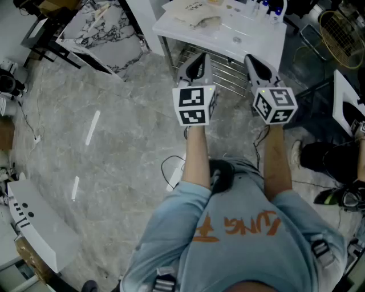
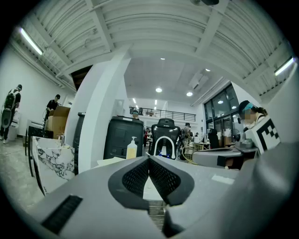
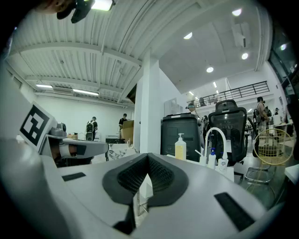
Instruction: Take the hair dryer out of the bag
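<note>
A cream cloth bag point(image 1: 197, 14) lies flat on the white table point(image 1: 251, 35) at the top of the head view. No hair dryer shows in any view. Both grippers are held level, side by side, in front of the table's near edge and short of the bag. The left gripper point(image 1: 199, 59) point(image 2: 149, 158) is shut, its ribbed pads point(image 2: 136, 177) pressed together with nothing between them. The right gripper point(image 1: 255, 60) point(image 3: 148, 156) is shut too and empty. Each carries its marker cube point(image 1: 194, 106), just ahead of the person's forearms.
A wire rack point(image 1: 223, 69) sits under the table. A marble slab point(image 1: 102, 28) leans at the left, and a wire basket point(image 1: 342, 34) stands at the right. Cables point(image 1: 171, 165) trail on the grey floor. A soap dispenser point(image 3: 180, 147) and small bottles point(image 1: 272, 7) stand at the table's back.
</note>
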`<action>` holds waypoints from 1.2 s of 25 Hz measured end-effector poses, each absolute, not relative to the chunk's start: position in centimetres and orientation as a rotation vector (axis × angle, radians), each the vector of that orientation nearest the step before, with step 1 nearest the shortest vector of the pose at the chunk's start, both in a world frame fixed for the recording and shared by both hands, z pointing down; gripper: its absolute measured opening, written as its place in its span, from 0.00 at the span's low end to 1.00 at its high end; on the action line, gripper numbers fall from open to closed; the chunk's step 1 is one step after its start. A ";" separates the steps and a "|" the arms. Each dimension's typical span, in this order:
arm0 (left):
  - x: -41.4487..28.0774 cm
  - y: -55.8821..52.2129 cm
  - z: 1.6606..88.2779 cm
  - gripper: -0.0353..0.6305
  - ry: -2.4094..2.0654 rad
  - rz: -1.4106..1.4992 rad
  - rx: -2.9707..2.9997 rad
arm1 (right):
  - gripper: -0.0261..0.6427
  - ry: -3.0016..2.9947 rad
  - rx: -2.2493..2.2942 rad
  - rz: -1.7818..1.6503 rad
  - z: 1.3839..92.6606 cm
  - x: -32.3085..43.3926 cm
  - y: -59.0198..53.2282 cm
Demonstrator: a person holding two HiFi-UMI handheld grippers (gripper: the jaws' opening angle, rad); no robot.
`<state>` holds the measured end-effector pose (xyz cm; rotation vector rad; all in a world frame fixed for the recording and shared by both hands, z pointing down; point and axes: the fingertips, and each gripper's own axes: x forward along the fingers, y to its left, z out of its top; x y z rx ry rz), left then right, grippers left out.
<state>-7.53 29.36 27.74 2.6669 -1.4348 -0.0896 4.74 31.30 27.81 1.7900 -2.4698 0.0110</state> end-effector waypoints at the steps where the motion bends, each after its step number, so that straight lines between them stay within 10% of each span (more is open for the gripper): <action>1: -7.4 29.4 27.8 0.06 -1.437 -0.089 2.664 | 0.04 -2.470 1.776 0.000 27.9 4.7 31.5; 30: -7.4 17.3 31.8 0.06 -1.422 0.036 2.583 | 0.04 -2.420 1.825 0.204 32.1 6.7 17.8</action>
